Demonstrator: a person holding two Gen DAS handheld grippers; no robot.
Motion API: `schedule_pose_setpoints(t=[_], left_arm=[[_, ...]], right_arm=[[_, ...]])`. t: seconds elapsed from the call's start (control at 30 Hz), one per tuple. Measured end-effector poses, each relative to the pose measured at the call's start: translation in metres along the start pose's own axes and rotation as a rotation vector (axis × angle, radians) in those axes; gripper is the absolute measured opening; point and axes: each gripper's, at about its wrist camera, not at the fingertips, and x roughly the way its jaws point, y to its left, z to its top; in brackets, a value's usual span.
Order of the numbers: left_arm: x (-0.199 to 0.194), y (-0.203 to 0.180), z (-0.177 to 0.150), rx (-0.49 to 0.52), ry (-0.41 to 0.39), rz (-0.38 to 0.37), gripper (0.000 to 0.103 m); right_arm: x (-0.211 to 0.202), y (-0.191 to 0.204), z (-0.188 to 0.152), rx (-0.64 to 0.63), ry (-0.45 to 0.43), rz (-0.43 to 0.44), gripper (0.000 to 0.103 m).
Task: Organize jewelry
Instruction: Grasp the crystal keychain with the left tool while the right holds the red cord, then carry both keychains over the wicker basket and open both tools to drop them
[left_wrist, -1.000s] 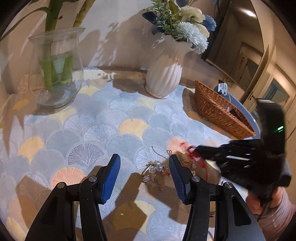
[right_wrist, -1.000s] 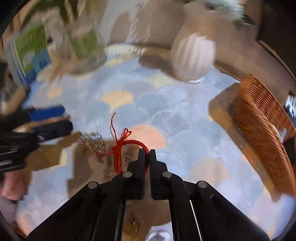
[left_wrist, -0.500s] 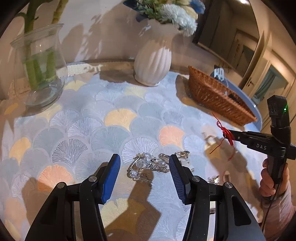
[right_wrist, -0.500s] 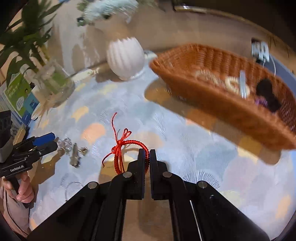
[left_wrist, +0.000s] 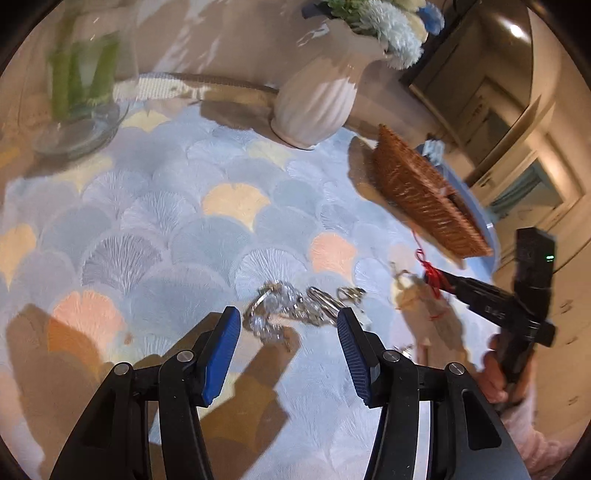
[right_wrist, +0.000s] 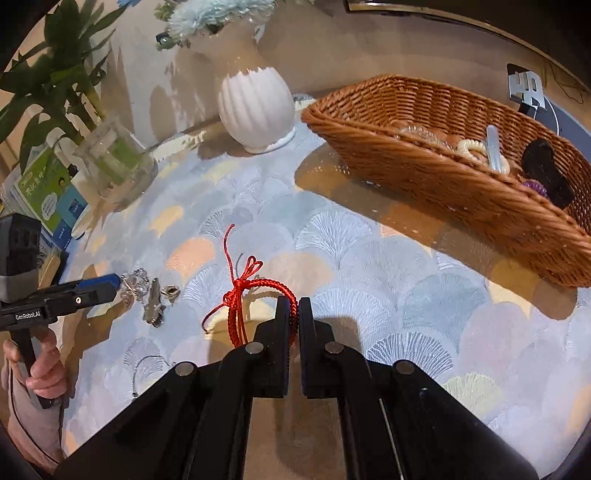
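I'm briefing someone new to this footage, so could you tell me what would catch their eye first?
Most striking is the red braided cord bracelet, pinched in the shut right gripper above the scallop-patterned tablecloth. To its right sits the woven wicker basket, already holding several pieces. On the left, the open left gripper hovers over the silver, crystal-studded jewelry pile.

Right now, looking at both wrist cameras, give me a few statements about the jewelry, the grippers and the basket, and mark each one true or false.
1. The right gripper is shut on the red cord bracelet. True.
2. The left gripper is clamped on the crystal jewelry. False: its jaws stand open, with the pieces lying on the cloth beyond the fingertips.
3. The wicker basket is empty. False: it already holds several items.
4. The white vase stands upright on the table. True.
5. The red cord bracelet lies in the basket. False: it is held above the cloth, short of the basket.
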Motion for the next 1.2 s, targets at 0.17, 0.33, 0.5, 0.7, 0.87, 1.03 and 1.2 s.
schedule_pose_setpoints(t=[0.17, 0.33, 0.5, 0.7, 0.87, 1.03, 1.2], left_arm=[[0.008, -0.016, -0.001, 0.066, 0.032, 0.131, 0.030], [-0.022, 0.010, -0.015, 0.034, 0.025, 0.309, 0.029], [-0.035, 0.020, -0.017, -0.032, -0.010, 0.203, 0.027], [-0.018, 0.006, -0.006, -0.016, -0.016, 0.169, 0.027], [-0.005, 0.000, -0.005, 0.010, -0.034, 0.193, 0.009], [-0.042, -0.013, -0.005, 0.025, -0.148, 0.058, 0.009], [-0.087, -0.035, 0.000, 0.059, -0.250, -0.047, 0.009]], right_arm=[[-0.002, -0.001, -0.002, -0.007, -0.015, 0.007, 0.005], [-0.002, 0.003, -0.003, -0.027, -0.019, 0.007, 0.005], [-0.006, 0.003, -0.005, -0.034, -0.036, 0.015, 0.005], [-0.007, -0.002, -0.005, -0.009, -0.036, 0.032, 0.005], [-0.010, -0.001, -0.006, -0.016, -0.047, 0.026, 0.005], [-0.015, 0.003, -0.007, -0.036, -0.069, 0.034, 0.005], [-0.023, 0.006, -0.009, -0.057, -0.107, 0.041, 0.005]])
